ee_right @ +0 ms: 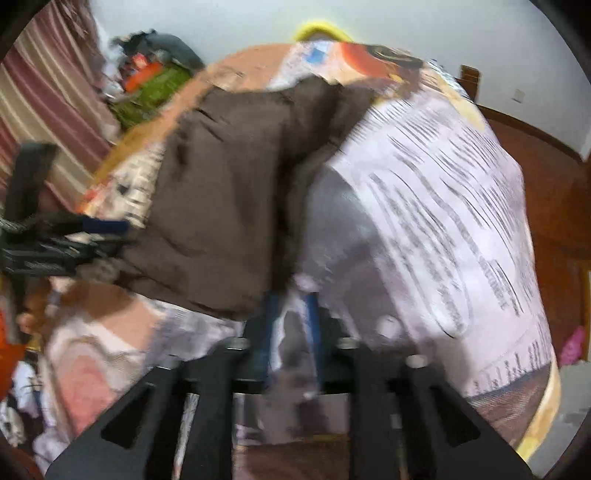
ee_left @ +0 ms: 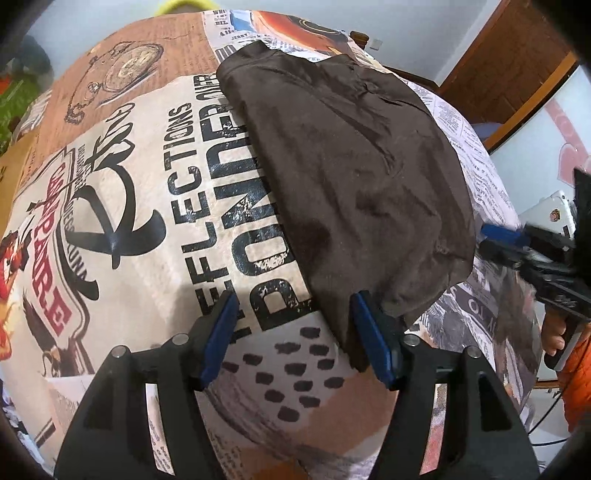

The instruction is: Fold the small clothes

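Observation:
A dark brown garment (ee_left: 347,177) lies folded on a printed tablecloth (ee_left: 155,206). My left gripper (ee_left: 293,325) is open, its blue pads at the garment's near left corner; the right pad touches the cloth edge and nothing is gripped. My right gripper (ee_left: 498,240) shows at the right of the left wrist view, beside the garment's right edge. In the blurred right wrist view, the right gripper (ee_right: 291,295) has its blue pads a narrow gap apart at the near corner of the garment (ee_right: 221,192). The left gripper (ee_right: 92,229) shows at the left there.
The tablecloth (ee_right: 443,206) covers a rounded table. A wooden door (ee_left: 506,62) and a white device (ee_left: 546,210) lie to the right. Striped curtains (ee_right: 40,103) and a pile of clutter (ee_right: 151,81) stand at the far left. A yellow object (ee_right: 321,29) sits behind the table.

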### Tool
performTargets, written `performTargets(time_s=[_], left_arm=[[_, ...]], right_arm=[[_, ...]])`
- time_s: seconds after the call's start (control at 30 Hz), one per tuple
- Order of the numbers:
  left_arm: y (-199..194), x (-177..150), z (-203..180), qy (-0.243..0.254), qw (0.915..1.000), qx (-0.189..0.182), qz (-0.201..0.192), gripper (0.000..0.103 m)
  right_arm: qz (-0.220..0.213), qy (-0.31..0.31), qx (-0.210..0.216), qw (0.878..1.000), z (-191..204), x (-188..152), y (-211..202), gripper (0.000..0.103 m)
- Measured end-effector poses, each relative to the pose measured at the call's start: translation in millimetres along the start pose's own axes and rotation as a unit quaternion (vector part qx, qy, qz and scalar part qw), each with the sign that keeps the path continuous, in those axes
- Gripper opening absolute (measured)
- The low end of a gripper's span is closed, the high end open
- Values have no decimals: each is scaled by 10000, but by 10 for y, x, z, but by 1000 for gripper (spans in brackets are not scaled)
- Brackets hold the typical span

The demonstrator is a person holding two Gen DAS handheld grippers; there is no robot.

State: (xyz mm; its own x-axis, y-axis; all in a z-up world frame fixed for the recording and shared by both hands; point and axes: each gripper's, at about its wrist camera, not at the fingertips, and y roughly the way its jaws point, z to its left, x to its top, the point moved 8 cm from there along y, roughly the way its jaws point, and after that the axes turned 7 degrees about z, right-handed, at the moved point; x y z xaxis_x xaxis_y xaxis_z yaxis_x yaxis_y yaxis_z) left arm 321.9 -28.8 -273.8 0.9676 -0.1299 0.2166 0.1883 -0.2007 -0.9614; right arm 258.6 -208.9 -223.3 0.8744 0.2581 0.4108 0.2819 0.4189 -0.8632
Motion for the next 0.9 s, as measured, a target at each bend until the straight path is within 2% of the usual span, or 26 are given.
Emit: performTargets(time_s=[0.07, 0.23, 0.3, 0.37, 0.47, 0.6, 0.77, 0.87, 0.9], left_arm=[[-4, -11, -16, -4, 10000, 14, -26, 64], [-7, -29, -96, 11, 10000, -48, -85, 65], [-11, -47, -140, 13, 9999, -94, -101, 66], [-9, -54, -168, 7, 9999, -108, -110, 68], [-6, -56, -179, 14, 9999, -83, -117, 68], [-17, -70, -197, 49, 9999, -14, -135, 68], [-33, -49, -195, 88, 9998, 57, -181, 68], [-86, 10, -206, 126, 9995, 72, -271, 68], [-117, 50, -207, 140, 9993, 72, -329, 68]], right_arm=[[-146, -92, -128, 9998, 49, 98, -12, 44], [146, 34, 67, 9999, 116, 169, 282, 44], [223, 92, 154, 9996, 119, 149, 363, 19], [197, 142, 122, 9996, 110, 150, 343, 8], [119, 109, 165, 9997, 104, 118, 234, 7], [47, -132, -112, 9998, 84, 33, 141, 6], [194, -178, -331, 9991, 40, -38, 227, 7], [86, -288, -397, 9988, 90, -16, 123, 11], [72, -302, -368, 9988, 103, 1, 92, 18]])
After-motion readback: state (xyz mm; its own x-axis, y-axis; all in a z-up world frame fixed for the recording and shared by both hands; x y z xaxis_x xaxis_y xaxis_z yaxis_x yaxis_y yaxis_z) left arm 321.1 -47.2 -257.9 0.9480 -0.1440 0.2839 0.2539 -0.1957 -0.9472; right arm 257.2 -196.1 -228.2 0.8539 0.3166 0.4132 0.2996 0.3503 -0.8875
